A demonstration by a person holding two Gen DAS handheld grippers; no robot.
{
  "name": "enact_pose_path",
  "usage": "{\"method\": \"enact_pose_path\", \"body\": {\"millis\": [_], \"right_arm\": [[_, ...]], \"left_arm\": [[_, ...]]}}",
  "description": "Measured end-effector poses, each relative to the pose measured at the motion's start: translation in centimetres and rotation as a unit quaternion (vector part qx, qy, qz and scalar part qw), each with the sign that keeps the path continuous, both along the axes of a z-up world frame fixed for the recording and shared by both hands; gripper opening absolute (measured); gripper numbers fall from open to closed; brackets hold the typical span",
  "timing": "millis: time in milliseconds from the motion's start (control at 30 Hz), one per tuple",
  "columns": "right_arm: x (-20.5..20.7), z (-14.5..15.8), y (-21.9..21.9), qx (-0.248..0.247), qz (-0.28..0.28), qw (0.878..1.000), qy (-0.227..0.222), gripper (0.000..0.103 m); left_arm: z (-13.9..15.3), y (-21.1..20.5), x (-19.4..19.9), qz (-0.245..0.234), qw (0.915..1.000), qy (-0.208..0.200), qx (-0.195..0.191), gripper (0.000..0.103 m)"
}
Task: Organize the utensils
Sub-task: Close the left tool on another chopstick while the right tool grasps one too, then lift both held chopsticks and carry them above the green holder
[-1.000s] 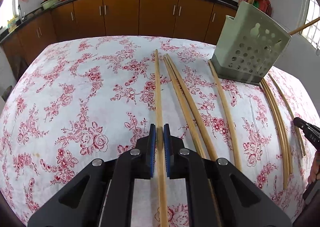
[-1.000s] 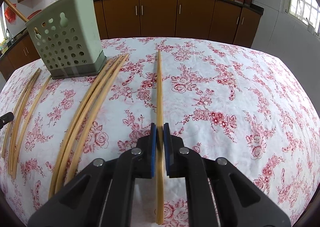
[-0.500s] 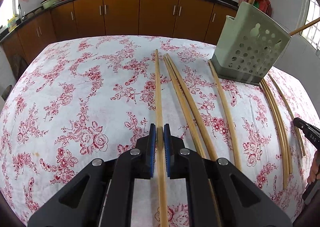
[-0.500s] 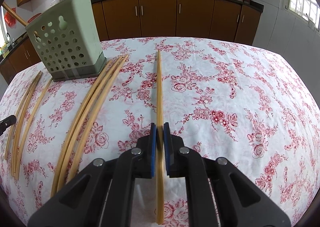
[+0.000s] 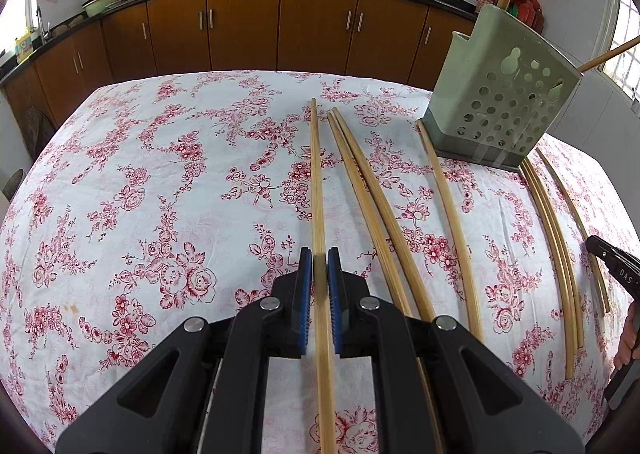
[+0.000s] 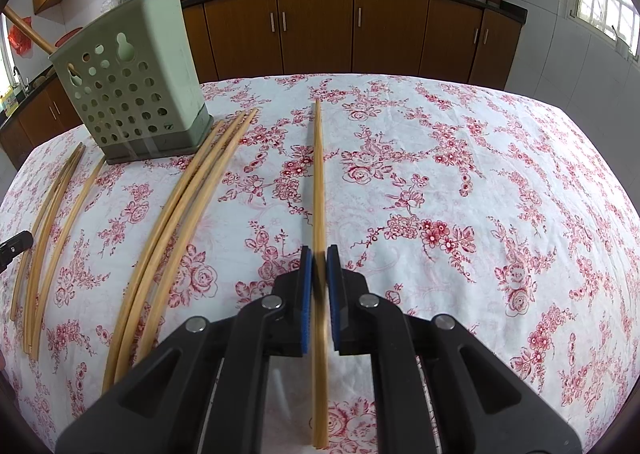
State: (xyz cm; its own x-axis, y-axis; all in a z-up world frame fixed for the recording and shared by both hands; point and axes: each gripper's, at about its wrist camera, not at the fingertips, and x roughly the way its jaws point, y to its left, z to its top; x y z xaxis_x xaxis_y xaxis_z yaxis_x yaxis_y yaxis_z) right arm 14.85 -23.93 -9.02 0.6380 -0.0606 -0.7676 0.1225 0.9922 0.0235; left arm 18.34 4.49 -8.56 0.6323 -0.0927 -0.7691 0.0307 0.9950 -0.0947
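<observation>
1. Chopstick of pale bamboo, long and thin (image 5: 316, 190), is seen clamped between the blue pads of the left gripper (image 5: 319, 274); the jaws are drawn narrow onto it. Its long axis runs straight ahead from the jaws toward the far edge of the table, with the near end passing back under the gripper body.
2. A second like bamboo chopstick (image 6: 318, 182) is held the same way in the right gripper (image 6: 319, 272), jaws narrow, axis also pointing at the far edge.
3. Pale green perforated plastic utensil holder (image 5: 500, 94) stands upright toward the far edge, ahead and to the right of the left gripper, ahead and to the left of the right one (image 6: 132, 82). Neither hand is judged clearly nearer.
4. Two sticks already stand slanted in the holder.
5. Loose bamboo chopsticks (image 5: 380, 206) lie on the floral red-and-white tablecloth (image 5: 160, 194) between the two grippers, all roughly parallel; one lies just beside the holder's base.
6. Judgement: each held stick must be swung upright before insertion; the slanted sticks at the holder's mouth and the other gripper's approach could get in the way.
</observation>
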Motion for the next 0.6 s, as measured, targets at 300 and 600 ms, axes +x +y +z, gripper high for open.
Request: {"method": "enact_pose_path", "body": {"millis": [300,600], "right_arm": [[-0.03,-0.03,-0.12,0.001,0.000,1.000,0.000,0.010],[-0.30,0.11,-0.02,0.004,-0.002,1.000,0.000,0.010]], "left_arm": [[0.01,0.00,0.02,0.000,1.0000,0.000,0.000,0.009],[0.06,0.05,-0.19,0.000,1.0000,0.001,0.007,0.009]]}}
